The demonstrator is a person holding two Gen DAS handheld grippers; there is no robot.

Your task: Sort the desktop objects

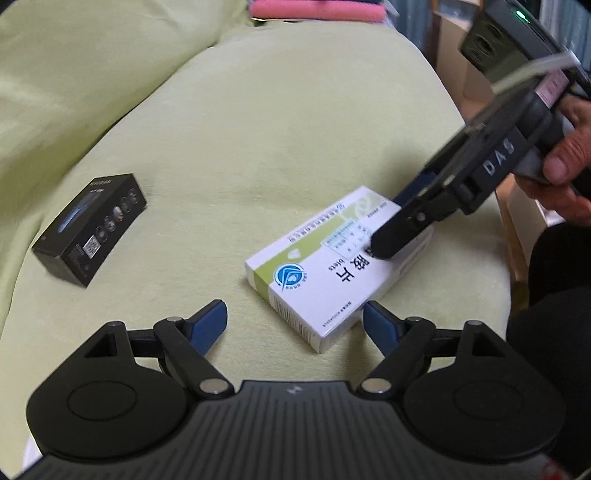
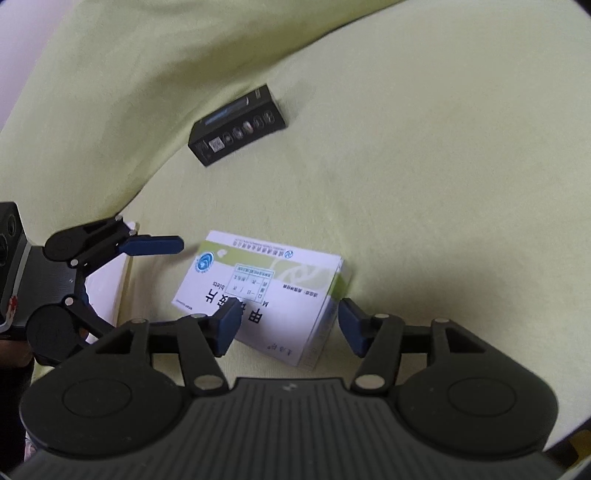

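Observation:
A white and green medicine box [image 1: 332,280] [image 2: 258,295] lies flat on the light green sofa seat [image 1: 277,140]. My left gripper [image 1: 295,317] is open just in front of it, and the box's near corner sits between the blue pads without touching them. My right gripper [image 2: 290,321] [image 1: 402,218] comes in from the right and is open astride the box's far end. One pad hangs over the box's printed top; the other stands just off its side. A black box [image 1: 88,229] [image 2: 238,125] lies further left near the backrest. One left finger [image 2: 155,245] shows in the right wrist view.
The sofa's backrest [image 1: 92,55] rises along the left and rear. A pink roll [image 1: 317,9] lies behind the seat. A person's hand [image 1: 569,155] holds the right gripper's handle. The seat's edge drops off at the right, with cardboard [image 1: 517,229] beyond it.

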